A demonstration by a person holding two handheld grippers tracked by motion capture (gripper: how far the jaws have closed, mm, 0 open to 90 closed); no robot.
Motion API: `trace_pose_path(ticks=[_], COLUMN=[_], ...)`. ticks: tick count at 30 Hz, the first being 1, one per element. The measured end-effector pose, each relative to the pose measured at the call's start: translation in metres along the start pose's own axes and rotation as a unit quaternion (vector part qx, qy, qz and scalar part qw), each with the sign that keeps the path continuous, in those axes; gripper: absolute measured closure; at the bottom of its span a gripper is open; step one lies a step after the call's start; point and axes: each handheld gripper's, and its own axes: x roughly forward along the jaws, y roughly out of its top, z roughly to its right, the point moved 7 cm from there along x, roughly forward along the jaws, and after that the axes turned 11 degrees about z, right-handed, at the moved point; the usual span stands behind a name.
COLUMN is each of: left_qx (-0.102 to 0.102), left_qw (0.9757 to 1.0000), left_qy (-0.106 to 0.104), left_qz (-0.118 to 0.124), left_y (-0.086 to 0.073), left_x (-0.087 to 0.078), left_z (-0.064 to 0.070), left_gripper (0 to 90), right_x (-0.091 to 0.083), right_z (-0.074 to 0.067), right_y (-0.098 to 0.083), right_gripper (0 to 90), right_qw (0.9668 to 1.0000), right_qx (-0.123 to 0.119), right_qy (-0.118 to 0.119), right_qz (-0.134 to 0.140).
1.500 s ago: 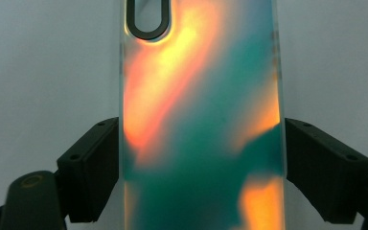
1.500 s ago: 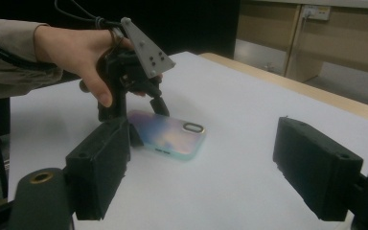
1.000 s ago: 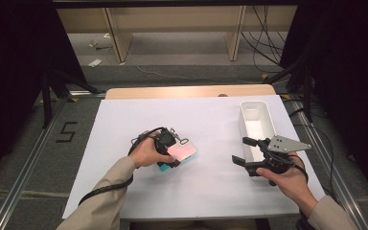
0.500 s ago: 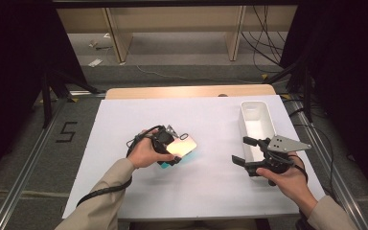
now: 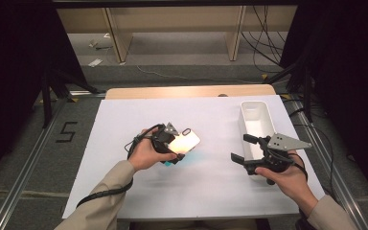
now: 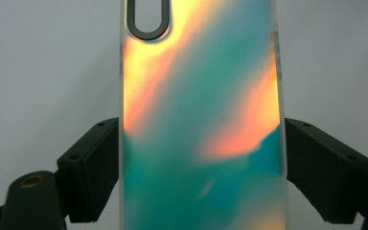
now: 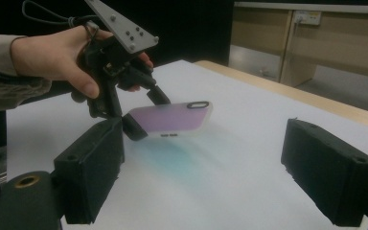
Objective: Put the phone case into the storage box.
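A: Start with what your left gripper (image 5: 176,149) has. How does it look?

B: You hold a glossy, iridescent phone case (image 6: 201,120) with a clear rim. In the left gripper view its back shimmers teal with orange and yellow streaks, and a dark oval camera cutout (image 6: 147,19) sits near its far end. From the right gripper view the same case (image 7: 170,120) reads pale purple, and in the high view (image 5: 184,142) it glares almost white.

A: Is it gripped?

B: Yes. Both black jaws press on its long edges, one on each side, so your left gripper is clamped on the case. You hold it lifted off the white table cover (image 5: 206,191), tilted, with the cutout end pointing away from your left hand (image 5: 146,153). A teal glow falls on the cover beneath it.

A: And your hands?

B: Your left forearm, in a beige sleeve, comes in from the bottom left, the hand curled around the gripper body. Your right hand (image 5: 287,179) rests near the right edge of the cover, its gripper (image 5: 245,149) aimed toward the case. Its jaws stand wide apart with nothing between them, and they have just been opening.

A: Farther off?

B: A white oblong plastic bin (image 5: 256,125) stands just behind your right gripper. On the floor to the left you can read a taped "5" (image 5: 67,132).
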Motion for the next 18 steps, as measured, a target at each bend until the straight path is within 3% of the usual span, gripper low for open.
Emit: trace_pose_path(ticks=[18], left_qx=[-0.001], left_qw=[0.999], left_qy=[0.014], left_qz=[0.042], left_y=[0.009], left_x=[-0.011], left_z=[0.003], left_gripper=[17.1], right_x=[0.022], right_z=[0.003], right_y=[0.014], right_gripper=[16.0], right_qw=[0.9997], right_qx=[0.009], right_qy=[-0.022], right_qz=[0.012])
